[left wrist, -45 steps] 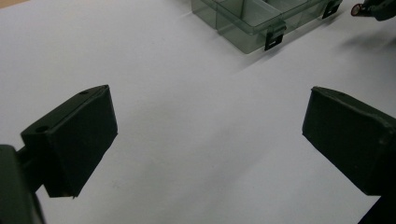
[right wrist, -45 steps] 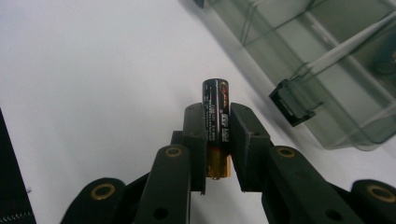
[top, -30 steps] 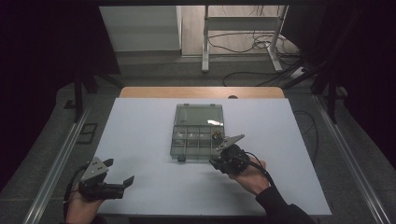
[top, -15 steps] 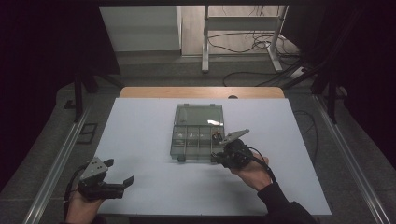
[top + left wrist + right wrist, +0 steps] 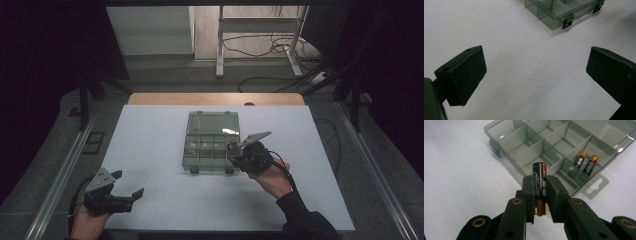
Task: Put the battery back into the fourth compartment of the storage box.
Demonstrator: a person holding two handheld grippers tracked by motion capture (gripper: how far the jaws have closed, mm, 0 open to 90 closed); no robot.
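A: Entry, right gripper [image 5: 540,192]. Its own view has the jaws clamped on a black battery [image 5: 539,180], gold end toward the camera, standing up between the pads.

B: Place relative to the organiser box [image 5: 211,146]?

A: In the high view the right gripper [image 5: 239,154] sits at the box's near right corner, touching or just over its edge; I cannot tell which. The battery itself is too small to make out there.

B: What does the right gripper view add?

A: Contents. Two more batteries [image 5: 585,162] lie side by side in one compartment of the box [image 5: 554,150], at the right of that view near the hang tab. The other compartments in sight look bare. The high view gives only glints through the lid.

B: Left gripper?

A: In the high view the left gripper [image 5: 120,192] rests well apart from the box, toward the table's [image 5: 150,150] near left corner. Its own view shows both pads [image 5: 464,75] spread wide, nothing between them, with a corner of the box [image 5: 559,11] and its black latches beyond.
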